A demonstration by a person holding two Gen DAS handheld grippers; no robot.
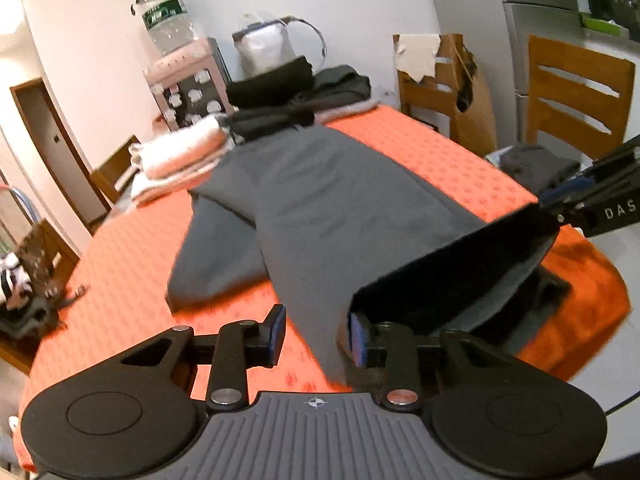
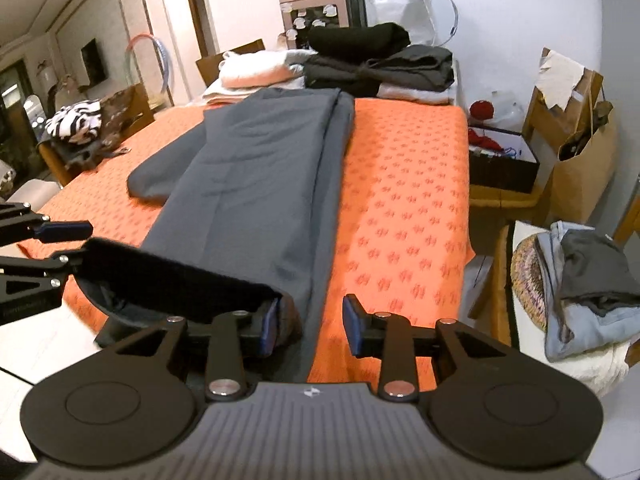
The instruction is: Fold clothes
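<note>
Dark grey trousers (image 1: 320, 200) (image 2: 256, 168) lie lengthwise on the orange-covered table (image 2: 400, 200), one leg angled out to the left. Their black waistband (image 1: 460, 264) (image 2: 172, 276) is lifted at the near end and stretches like a strip between my two grippers. My left gripper (image 1: 317, 334) is open; the waistband's end rests against its right finger and orange cloth shows in the gap. My right gripper (image 2: 310, 326) is open too, with the band's other end at its left finger. Each gripper also shows at the edge of the other's view: right gripper (image 1: 560, 210), left gripper (image 2: 74, 246).
Stacks of folded clothes (image 2: 360, 64) (image 1: 280, 96) fill the table's far end. Wooden chairs (image 1: 576, 96) stand to the right, with a dark box of red items (image 2: 500, 156) and a paper bag (image 2: 584, 168). A clothes pile (image 2: 588, 280) sits near right; a striped garment (image 2: 76, 120) is on the left.
</note>
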